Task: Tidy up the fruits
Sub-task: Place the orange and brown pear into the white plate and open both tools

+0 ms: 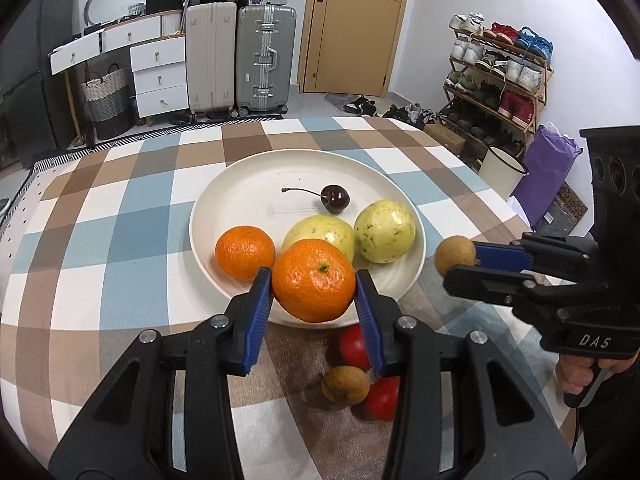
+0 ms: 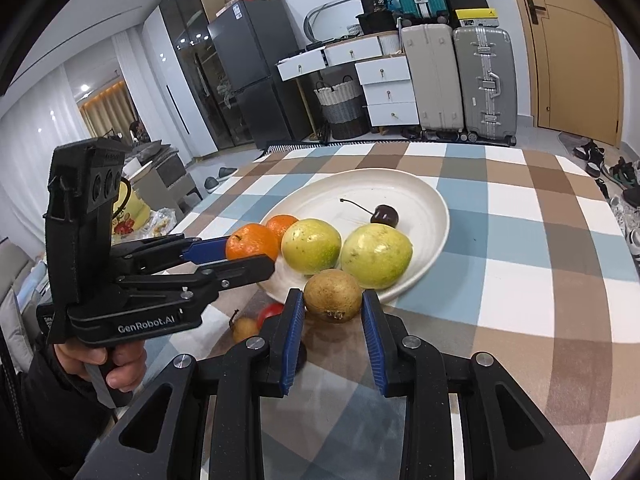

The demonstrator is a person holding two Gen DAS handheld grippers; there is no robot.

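Beyond the jaws: white walls, a tan wooden door (image 1: 352,28), two upright hard-shell suitcases (image 1: 240,58), a white drawer chest (image 1: 160,76); a loaded shoe rack (image 1: 496,76) is seen rightward.

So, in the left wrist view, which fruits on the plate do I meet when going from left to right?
Small orange → pale green fruit behind the held orange → second pale green fruit. I leave out the cherry and the orange in the left gripper, since they overlap the others.

Two oranges (image 1: 245,253) — two guavas (image 1: 384,231).
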